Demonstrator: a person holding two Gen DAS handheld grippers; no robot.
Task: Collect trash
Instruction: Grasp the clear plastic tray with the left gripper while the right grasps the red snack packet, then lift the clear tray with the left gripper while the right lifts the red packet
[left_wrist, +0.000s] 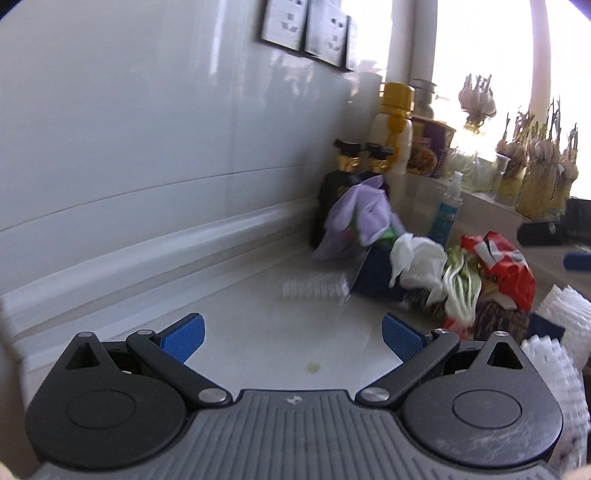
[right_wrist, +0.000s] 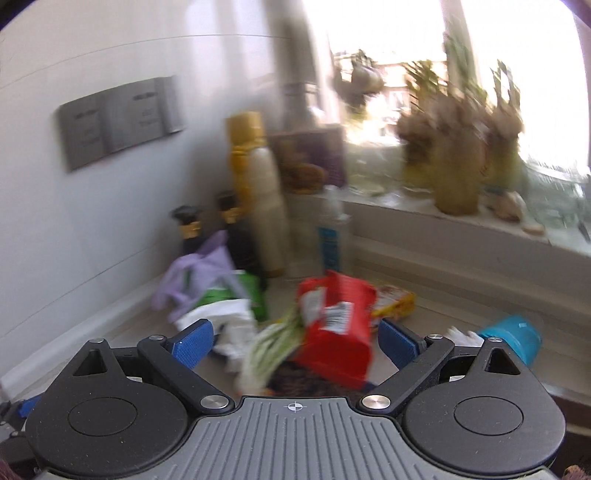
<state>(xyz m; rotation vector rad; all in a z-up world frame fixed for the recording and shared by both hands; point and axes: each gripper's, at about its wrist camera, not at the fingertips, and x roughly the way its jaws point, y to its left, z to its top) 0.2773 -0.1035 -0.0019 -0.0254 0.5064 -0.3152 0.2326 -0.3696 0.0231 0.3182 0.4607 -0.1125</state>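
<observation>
Trash lies heaped on the tabletop toward its back corner, where the white wall meets the window sill. I see a red wrapper (right_wrist: 334, 325) with a barcode on it, its print too blurred for me to read, resting on green-and-white plastic strips (right_wrist: 271, 345). Just beside them sit a crumpled white tissue (left_wrist: 415, 260), a lilac crumpled bag (left_wrist: 356, 218) and a green packet (right_wrist: 253, 295). A yellow packet (right_wrist: 393, 301) lies behind the red wrapper, nearer the sill.

My right tool (right_wrist: 295, 341) hangs just in front of the red wrapper, its blue pads spread wide and gripping nothing; the wrapper shows between them. My left tool (left_wrist: 293, 334) is likewise released, over a bare patch of tabletop (left_wrist: 258, 295) near the wall edge, with the heap ahead and to its right.

Behind the heap, against the wall, stand two dark pump bottles (left_wrist: 341, 173) and a tall cream bottle with a yellow cap (left_wrist: 395, 125); a small blue-labelled spray bottle (left_wrist: 447, 214) stands next to them. I cannot read any label. Sprouting garlic in jars (left_wrist: 535, 173) lines the sill. A teal cup (right_wrist: 513, 338) lies on its side to the right.
</observation>
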